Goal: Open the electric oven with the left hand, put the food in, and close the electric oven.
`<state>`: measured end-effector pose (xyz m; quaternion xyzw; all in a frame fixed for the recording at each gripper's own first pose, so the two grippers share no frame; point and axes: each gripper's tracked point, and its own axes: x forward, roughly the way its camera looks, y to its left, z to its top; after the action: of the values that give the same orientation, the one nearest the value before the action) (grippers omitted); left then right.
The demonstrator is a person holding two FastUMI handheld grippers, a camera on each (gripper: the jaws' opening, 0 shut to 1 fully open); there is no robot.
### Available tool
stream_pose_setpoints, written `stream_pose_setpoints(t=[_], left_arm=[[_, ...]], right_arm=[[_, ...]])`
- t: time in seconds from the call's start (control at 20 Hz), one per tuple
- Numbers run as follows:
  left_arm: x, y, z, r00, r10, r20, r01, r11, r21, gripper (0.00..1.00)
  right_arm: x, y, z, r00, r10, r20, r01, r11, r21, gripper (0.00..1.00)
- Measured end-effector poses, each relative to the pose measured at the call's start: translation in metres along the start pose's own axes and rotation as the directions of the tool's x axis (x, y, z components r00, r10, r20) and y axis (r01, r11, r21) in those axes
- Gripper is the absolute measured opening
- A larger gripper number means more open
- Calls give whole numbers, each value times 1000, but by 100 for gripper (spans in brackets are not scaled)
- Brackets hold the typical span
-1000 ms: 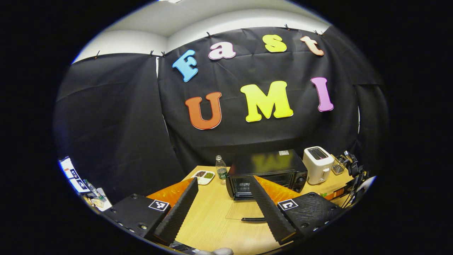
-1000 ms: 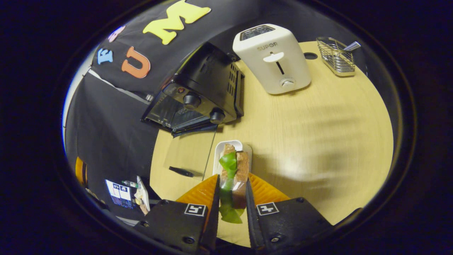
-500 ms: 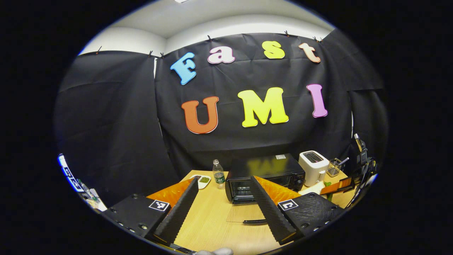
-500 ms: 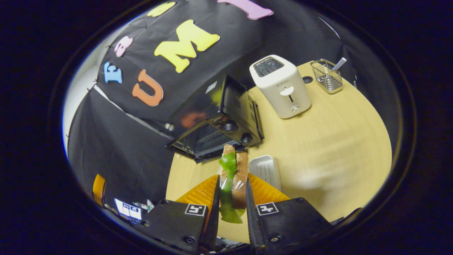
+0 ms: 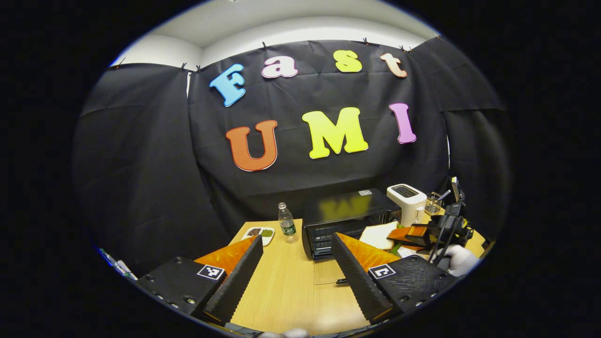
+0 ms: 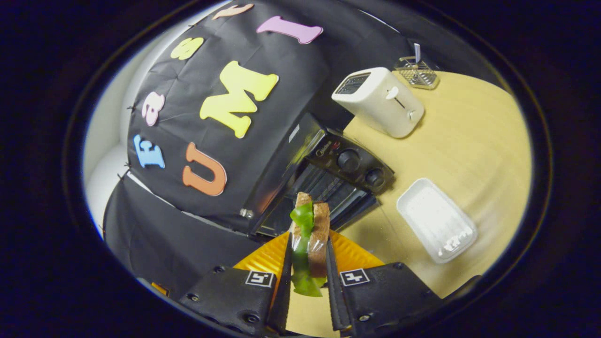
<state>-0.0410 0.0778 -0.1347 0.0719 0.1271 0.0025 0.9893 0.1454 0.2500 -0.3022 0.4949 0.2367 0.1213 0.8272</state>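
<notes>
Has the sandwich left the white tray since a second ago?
Yes. The right gripper has carried the sandwich off the white tray toward the open oven; the tray now lies to its right.

A light wooden table (image 5: pixel 286 291) carries a black electric oven (image 5: pixel 347 220), its glass door (image 5: pixel 328 272) folded down flat. Left of the oven stand a water bottle (image 5: pixel 284 223) and a small dish (image 5: pixel 259 233); right of it sit a white toaster (image 6: pixel 378 101), a wire basket (image 6: pixel 417 75) and an empty white tray (image 6: pixel 436 219).
</notes>
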Motion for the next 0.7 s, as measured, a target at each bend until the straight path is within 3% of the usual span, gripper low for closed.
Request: stream_pose_setpoints(t=[0.35,0.7], left_arm=[[-5,13,-22,1000,-11,-21,11,1000,20,95],[3,36,-39,998,19,-62,-17,999,36,95]], right_arm=[[77,13,-13,988,-17,154,-4,991,137,38],[145,12,-10,971,-78,225,40,985,168,38]])
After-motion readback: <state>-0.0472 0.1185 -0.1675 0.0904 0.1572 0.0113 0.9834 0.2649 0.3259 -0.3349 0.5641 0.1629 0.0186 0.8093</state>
